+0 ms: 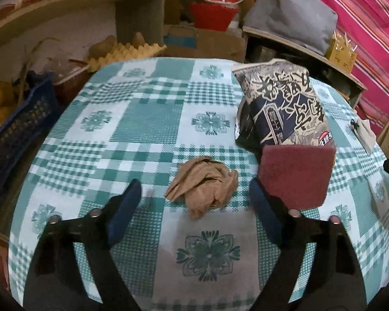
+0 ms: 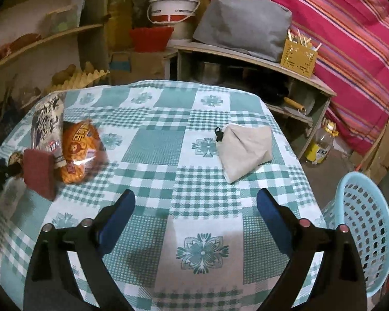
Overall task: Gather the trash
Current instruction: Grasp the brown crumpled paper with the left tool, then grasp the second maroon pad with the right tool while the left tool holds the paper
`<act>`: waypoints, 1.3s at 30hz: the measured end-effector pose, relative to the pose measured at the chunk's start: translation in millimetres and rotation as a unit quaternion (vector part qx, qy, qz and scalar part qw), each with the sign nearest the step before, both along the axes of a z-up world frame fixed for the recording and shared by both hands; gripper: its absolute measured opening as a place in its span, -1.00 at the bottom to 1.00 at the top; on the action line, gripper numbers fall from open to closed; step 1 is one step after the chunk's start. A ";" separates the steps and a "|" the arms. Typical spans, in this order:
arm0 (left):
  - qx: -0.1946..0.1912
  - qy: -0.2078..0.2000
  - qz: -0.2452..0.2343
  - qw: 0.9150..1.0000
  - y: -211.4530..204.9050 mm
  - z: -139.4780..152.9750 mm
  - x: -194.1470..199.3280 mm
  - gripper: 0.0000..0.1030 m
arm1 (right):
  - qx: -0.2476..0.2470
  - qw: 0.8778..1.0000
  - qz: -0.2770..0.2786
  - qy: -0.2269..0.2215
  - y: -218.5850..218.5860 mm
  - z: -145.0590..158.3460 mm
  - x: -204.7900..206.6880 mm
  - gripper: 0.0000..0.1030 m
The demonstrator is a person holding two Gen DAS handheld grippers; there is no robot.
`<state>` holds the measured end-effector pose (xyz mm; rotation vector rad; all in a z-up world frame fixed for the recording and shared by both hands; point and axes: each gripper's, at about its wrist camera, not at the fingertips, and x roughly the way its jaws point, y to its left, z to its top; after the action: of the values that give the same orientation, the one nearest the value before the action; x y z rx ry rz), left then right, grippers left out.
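Note:
A crumpled brown paper ball (image 1: pixel 203 189) lies on the green checked tablecloth (image 1: pixel 147 119), just ahead of my open left gripper (image 1: pixel 194 194), between its blue fingertips. A dark red scouring pad (image 1: pixel 295 176) and a black-and-cream snack bag (image 1: pixel 282 106) stand to its right. In the right wrist view my right gripper (image 2: pixel 195 202) is open and empty over the cloth (image 2: pixel 194 181). A folded grey-white pouch (image 2: pixel 242 147) lies ahead right. An orange snack bag (image 2: pixel 79 153), the pad (image 2: pixel 39 173) and the black-and-cream bag (image 2: pixel 48 121) sit at far left.
A light blue perforated basket (image 2: pixel 363 235) stands off the table's right edge. Shelves with a white bucket (image 2: pixel 172 6), red tub (image 2: pixel 150 37) and grey bag (image 2: pixel 242 23) lie behind. A dark blue crate (image 1: pixel 18 129) sits at the table's left.

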<state>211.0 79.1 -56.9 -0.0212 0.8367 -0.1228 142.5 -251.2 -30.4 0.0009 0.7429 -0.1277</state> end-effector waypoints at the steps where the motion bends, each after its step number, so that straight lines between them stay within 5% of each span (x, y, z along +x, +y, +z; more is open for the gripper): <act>1: -0.003 0.003 -0.003 1.000 -0.5 -0.8 1.4 0.34 | 0.004 1.000 -0.001 0.001 -0.7 -0.7 0.3 0.80; 4: -0.017 0.008 -0.016 1.000 -1.9 -2.1 3.6 0.03 | 0.008 1.000 0.003 0.001 1.5 -1.4 1.2 0.80; 7: -0.017 0.003 -0.017 1.000 -3.4 -0.9 1.9 -0.01 | 0.001 1.000 0.008 0.001 7.5 -2.5 0.8 0.80; 39: 0.018 -0.092 0.032 0.995 79.1 28.9 -41.1 -0.01 | 0.019 0.998 0.051 -0.006 149.2 4.5 -5.2 0.86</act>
<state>169.9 158.2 -28.1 -0.0021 0.6532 -0.0484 137.3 -102.1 -25.9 -0.0002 0.7309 -0.0154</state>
